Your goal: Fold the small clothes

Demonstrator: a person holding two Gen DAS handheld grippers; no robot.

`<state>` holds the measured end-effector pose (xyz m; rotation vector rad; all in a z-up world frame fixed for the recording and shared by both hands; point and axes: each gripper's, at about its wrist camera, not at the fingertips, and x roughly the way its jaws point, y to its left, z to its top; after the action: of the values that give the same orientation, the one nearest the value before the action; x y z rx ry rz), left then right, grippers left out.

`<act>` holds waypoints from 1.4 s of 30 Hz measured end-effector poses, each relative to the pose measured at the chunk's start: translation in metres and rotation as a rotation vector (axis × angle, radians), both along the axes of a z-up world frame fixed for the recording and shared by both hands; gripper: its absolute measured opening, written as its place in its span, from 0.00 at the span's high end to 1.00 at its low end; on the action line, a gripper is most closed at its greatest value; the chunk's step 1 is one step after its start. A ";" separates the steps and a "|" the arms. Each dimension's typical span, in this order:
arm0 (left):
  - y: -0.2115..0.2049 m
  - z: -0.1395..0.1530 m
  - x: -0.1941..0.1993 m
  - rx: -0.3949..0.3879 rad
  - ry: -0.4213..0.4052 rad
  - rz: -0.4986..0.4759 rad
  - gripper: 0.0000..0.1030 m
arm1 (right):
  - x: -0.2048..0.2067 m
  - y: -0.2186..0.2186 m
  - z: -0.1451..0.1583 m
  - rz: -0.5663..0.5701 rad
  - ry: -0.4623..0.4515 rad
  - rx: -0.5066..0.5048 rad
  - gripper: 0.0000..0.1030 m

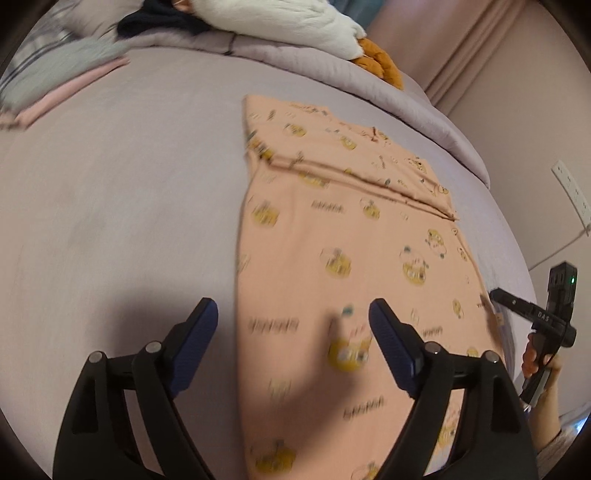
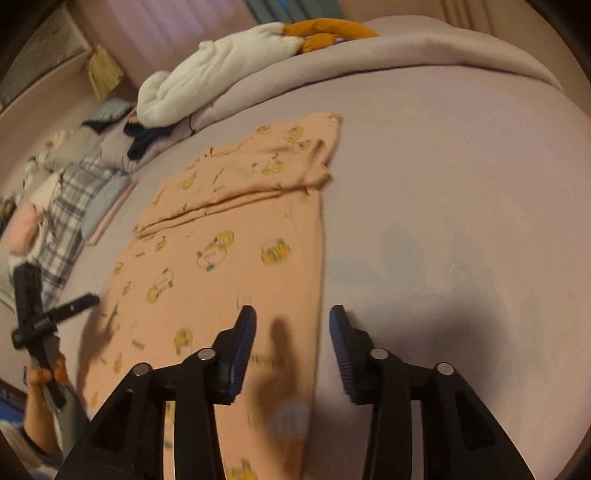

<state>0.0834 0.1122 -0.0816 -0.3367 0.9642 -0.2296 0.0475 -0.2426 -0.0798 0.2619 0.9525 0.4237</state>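
Observation:
A peach shirt with yellow cartoon prints (image 1: 343, 236) lies flat on the lilac bed, its sleeves folded in across the upper part; it also shows in the right wrist view (image 2: 229, 258). My left gripper (image 1: 291, 314) is open and empty, its jaws straddling the shirt's left edge a little above it. My right gripper (image 2: 291, 317) is open and empty, its jaws straddling the shirt's right edge. The right gripper also shows at the shirt's right side in the left wrist view (image 1: 496, 295), and the left gripper at the shirt's left side in the right wrist view (image 2: 90, 298).
A white and orange plush toy (image 1: 303, 26) lies on a rolled quilt (image 1: 424, 107) at the far end of the bed. A stack of folded clothes (image 2: 70, 199) sits at the far left. A wall socket (image 1: 572, 192) is on the right.

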 end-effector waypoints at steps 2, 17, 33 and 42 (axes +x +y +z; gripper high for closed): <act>0.003 -0.006 -0.011 -0.031 0.016 0.016 0.18 | -0.008 -0.006 -0.004 -0.011 0.023 0.016 0.59; -0.007 -0.018 -0.023 -0.273 0.022 -0.040 0.13 | -0.028 0.002 -0.022 0.062 0.064 0.170 0.51; -0.012 -0.015 -0.002 -0.243 0.015 -0.080 0.22 | 0.007 0.017 -0.027 0.090 0.092 0.272 0.51; -0.041 -0.017 -0.041 -0.025 -0.010 -0.150 0.25 | -0.034 0.016 -0.023 0.156 0.090 0.231 0.51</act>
<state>0.0427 0.0711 -0.0988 -0.2856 0.9781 -0.3797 0.0131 -0.2264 -0.1030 0.4204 1.0165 0.6717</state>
